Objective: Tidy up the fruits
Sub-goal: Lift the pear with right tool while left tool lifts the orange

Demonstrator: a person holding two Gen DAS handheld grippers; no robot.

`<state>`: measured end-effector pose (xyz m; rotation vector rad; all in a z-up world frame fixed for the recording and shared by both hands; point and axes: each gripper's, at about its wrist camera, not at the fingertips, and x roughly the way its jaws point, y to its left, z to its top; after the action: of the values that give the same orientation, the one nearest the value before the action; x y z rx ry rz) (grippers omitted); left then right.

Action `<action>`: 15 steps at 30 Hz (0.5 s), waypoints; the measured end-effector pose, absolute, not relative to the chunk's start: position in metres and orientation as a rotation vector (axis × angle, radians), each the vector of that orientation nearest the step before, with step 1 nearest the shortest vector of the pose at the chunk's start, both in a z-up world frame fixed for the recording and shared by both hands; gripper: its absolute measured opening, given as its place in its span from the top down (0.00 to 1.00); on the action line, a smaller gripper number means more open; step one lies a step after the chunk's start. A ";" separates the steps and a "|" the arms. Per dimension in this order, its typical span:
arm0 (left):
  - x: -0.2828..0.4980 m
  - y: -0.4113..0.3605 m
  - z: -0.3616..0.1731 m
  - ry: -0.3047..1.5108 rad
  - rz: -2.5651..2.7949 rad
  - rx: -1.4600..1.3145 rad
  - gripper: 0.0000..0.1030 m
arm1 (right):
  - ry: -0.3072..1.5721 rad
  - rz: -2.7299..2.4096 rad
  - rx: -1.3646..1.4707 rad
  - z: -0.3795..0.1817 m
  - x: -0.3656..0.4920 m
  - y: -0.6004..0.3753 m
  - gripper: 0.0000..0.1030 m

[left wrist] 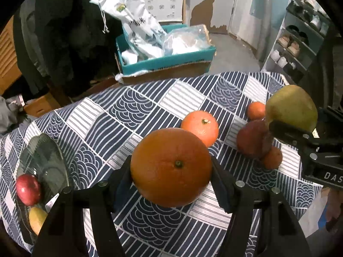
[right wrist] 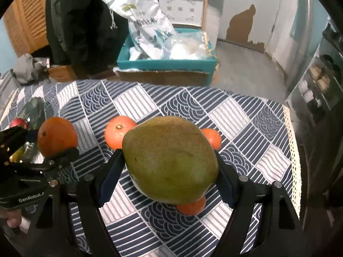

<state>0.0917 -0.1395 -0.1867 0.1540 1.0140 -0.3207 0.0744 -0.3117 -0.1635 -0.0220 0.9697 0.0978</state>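
My left gripper point(left wrist: 171, 171) is shut on a large orange point(left wrist: 170, 167), held above the patterned tablecloth point(left wrist: 137, 107). My right gripper point(right wrist: 169, 162) is shut on a big green mango point(right wrist: 170, 159), also lifted off the table; that mango point(left wrist: 291, 107) shows at the right of the left wrist view. On the cloth lie a tangerine point(left wrist: 200, 127), a dark red fruit point(left wrist: 253, 139) and two small tangerines point(left wrist: 256, 110) point(left wrist: 272, 158). A glass bowl point(left wrist: 42, 162) at the left holds a red apple point(left wrist: 27, 189) and a yellow fruit point(left wrist: 37, 219).
Beyond the table's far edge stands a teal cardboard box point(left wrist: 167, 62) stuffed with white bags. A person in dark clothing point(left wrist: 64, 32) stands at the back left. A shoe rack point(left wrist: 300, 42) is at the far right. A lace trim point(right wrist: 293, 150) marks the table's right edge.
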 end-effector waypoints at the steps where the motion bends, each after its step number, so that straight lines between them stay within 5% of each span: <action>1: 0.090 -0.139 -0.182 1.004 -0.320 0.154 0.33 | 0.963 0.100 -0.022 -0.160 0.074 -0.311 0.23; 15: 0.069 -0.114 -0.130 0.919 -0.306 0.109 0.33 | 0.842 0.145 -0.035 -0.103 0.054 -0.293 0.23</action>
<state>0.0685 -0.1144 -0.1300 0.1091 0.9195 -0.3057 0.0539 -0.2928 -0.1032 -0.0350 0.8421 0.1452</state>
